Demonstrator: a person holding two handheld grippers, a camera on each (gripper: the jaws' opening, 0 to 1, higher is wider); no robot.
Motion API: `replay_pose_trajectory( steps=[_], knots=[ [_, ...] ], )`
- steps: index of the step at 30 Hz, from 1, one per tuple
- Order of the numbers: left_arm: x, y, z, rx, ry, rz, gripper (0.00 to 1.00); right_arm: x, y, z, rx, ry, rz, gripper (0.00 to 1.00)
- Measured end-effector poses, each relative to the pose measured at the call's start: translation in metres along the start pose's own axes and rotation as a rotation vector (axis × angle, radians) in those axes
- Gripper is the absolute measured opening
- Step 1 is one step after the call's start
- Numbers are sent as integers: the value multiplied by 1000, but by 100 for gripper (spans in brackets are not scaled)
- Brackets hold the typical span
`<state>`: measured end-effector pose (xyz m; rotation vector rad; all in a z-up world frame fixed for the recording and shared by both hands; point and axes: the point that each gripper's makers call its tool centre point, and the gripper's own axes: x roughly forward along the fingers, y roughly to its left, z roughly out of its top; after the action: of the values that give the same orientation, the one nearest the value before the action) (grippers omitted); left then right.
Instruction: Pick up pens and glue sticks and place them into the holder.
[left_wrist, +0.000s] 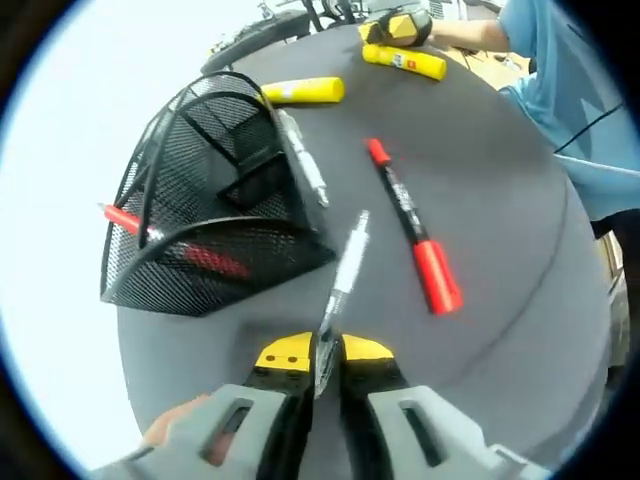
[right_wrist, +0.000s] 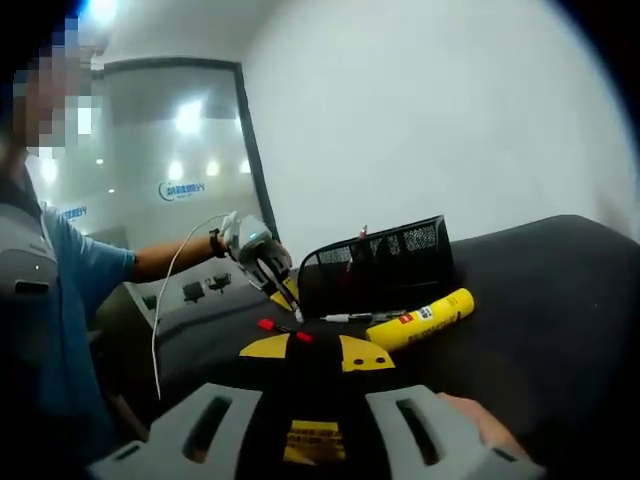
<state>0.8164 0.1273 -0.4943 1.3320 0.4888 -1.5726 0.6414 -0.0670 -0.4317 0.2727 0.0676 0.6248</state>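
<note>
Left gripper (left_wrist: 325, 362) held low over the dark table (left_wrist: 500, 200), jaws closed on a clear pen (left_wrist: 345, 275) pointing toward the mesh holder (left_wrist: 210, 210). Right gripper (right_wrist: 305, 352) clamps a yellow glue stick (right_wrist: 312, 437); a second glue stick (right_wrist: 425, 318) lies beside the holder.

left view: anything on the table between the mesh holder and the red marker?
Yes, in the left gripper view: the clear pen held by the left gripper points up between the mesh holder and the red marker.
</note>
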Motion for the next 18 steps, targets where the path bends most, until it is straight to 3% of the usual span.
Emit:
replay_pose_trajectory(
  steps=[4,10,18],
  knots=[
    [-1,-9,-6,-60,72,-56,9,0,0,0,-3,2,-1,13],
    [3,-5,-5,-132,72,-70,8,0,0,0,-5,1,-3,13],
    [1,-7,-7,-155,88,-63,5,-1,0,1,1,-5,0,13]
  ],
)
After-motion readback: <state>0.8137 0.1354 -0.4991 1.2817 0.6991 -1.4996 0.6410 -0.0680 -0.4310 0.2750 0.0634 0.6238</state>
